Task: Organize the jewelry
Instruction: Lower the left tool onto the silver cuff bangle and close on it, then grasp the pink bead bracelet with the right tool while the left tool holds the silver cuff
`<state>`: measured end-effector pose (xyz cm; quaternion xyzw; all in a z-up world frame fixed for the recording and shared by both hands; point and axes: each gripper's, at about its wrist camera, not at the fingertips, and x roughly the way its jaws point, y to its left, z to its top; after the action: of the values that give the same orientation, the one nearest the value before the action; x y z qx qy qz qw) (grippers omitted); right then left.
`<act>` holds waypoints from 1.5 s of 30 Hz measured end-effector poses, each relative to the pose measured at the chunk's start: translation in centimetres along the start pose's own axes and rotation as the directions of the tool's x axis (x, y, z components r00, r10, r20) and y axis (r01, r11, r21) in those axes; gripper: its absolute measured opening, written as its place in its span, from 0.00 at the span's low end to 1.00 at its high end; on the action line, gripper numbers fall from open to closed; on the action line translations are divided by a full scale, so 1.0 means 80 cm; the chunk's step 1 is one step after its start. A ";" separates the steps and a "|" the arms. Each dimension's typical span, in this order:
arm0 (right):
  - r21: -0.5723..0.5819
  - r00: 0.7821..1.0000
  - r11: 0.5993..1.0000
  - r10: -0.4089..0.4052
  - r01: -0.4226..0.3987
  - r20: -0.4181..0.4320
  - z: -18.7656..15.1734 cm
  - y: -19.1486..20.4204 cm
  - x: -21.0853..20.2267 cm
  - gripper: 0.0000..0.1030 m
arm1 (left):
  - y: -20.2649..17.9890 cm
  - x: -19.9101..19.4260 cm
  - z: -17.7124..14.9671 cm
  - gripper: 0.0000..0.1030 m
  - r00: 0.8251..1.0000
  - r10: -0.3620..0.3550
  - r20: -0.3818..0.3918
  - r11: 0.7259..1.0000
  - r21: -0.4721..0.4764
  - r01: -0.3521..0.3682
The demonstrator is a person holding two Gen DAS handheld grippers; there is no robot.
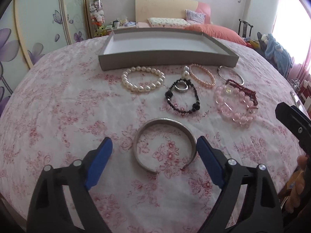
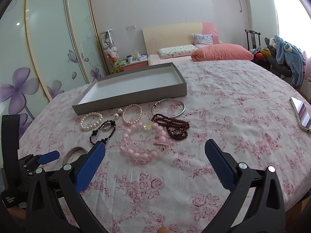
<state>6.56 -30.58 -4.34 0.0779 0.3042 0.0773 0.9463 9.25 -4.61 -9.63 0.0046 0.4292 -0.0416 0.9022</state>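
A grey tray (image 1: pixel 167 61) (image 2: pixel 128 99) with a white floor lies on the floral bedspread. In front of it lie a white pearl bracelet (image 1: pixel 142 78) (image 2: pixel 91 123), a salmon bead bracelet (image 1: pixel 202 74) (image 2: pixel 132 116), a black bead bracelet (image 1: pixel 182 97) (image 2: pixel 103 132), a thin silver bangle (image 1: pixel 231 74) (image 2: pixel 169 106), dark red beads (image 1: pixel 243 89) (image 2: pixel 173 126) and a big pink bead bracelet (image 1: pixel 235 104) (image 2: pixel 143 143). My left gripper (image 1: pixel 154 145) is open around a silver cuff (image 1: pixel 165 145) (image 2: pixel 74 152). My right gripper (image 2: pixel 155 147) is open and empty, just short of the pink bracelet.
A phone (image 2: pixel 302 113) lies at the bed's right edge. Pillows (image 2: pixel 221 54) and a headboard (image 2: pixel 173 36) are at the far end. A wardrobe (image 2: pixel 48 48) stands left, a chair with clothes (image 2: pixel 281 60) right.
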 end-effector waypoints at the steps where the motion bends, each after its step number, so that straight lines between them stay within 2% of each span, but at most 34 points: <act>1: 0.001 1.000 1.000 -0.002 0.002 -0.004 0.000 0.000 0.001 0.98 | -0.001 0.002 0.001 0.83 1.000 0.003 -0.008 1.000 0.003 -0.003; 5: 0.006 1.000 1.000 -0.007 0.007 -0.019 0.000 -0.003 0.009 0.98 | -0.002 0.005 0.002 0.83 1.000 0.011 -0.012 1.000 0.012 -0.011; 7: 0.007 1.000 1.000 -0.008 0.009 -0.030 0.000 -0.003 0.013 0.98 | 0.000 0.005 0.003 0.78 1.000 0.007 -0.007 1.000 0.010 -0.007; 9: 0.008 0.999 1.000 -0.005 0.006 -0.042 0.000 -0.003 0.016 0.98 | 0.001 0.004 0.003 0.64 1.000 0.007 0.002 1.000 0.005 -0.007; 13: 0.003 0.997 1.000 0.001 -0.001 -0.075 0.000 -0.002 0.026 0.97 | 0.015 0.003 0.007 0.64 1.000 -0.004 0.001 1.000 -0.026 0.004; 16: -0.010 0.994 1.000 0.001 -0.003 -0.107 0.002 0.001 0.036 0.88 | 0.034 0.000 0.009 0.64 1.000 0.001 0.002 0.998 -0.067 -0.001; 20: 0.020 0.987 1.000 0.026 -0.023 -0.159 0.007 -0.002 0.052 0.64 | 0.063 -0.008 0.009 0.64 1.000 0.027 0.014 0.992 -0.121 -0.025; 23: 0.035 0.982 0.999 0.014 -0.008 -0.186 0.008 -0.004 0.062 0.55 | 0.080 -0.014 0.008 0.64 0.999 0.042 0.023 0.988 -0.149 -0.038; 30: 0.026 0.975 0.999 -0.016 0.023 -0.221 0.008 0.000 0.081 0.46 | 0.096 -0.019 0.010 0.64 0.999 0.038 0.035 0.986 -0.165 -0.031; 33: 0.007 0.973 0.999 -0.047 0.049 -0.226 0.012 0.002 0.088 0.34 | 0.097 -0.020 0.010 0.64 0.999 0.031 0.038 0.986 -0.162 -0.025; 34: 0.001 0.972 0.998 -0.056 0.058 -0.226 0.012 0.003 0.089 0.25 | 0.096 -0.020 0.010 0.64 0.999 0.030 0.039 0.986 -0.162 -0.023; 39: 0.021 0.977 0.999 -0.024 0.029 -0.212 0.010 -0.002 0.085 0.24 | 0.095 -0.021 0.010 0.64 0.999 0.026 0.043 0.986 -0.164 -0.018; 45: 0.010 0.993 0.998 0.058 -0.057 -0.106 0.025 0.009 0.057 0.23 | 0.094 -0.033 0.013 0.64 0.997 0.027 0.073 0.986 -0.164 -0.015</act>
<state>11.34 -29.22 -5.18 0.0857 0.3521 0.1077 0.9258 8.98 3.06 -7.15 -0.0663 0.3971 0.0031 0.9154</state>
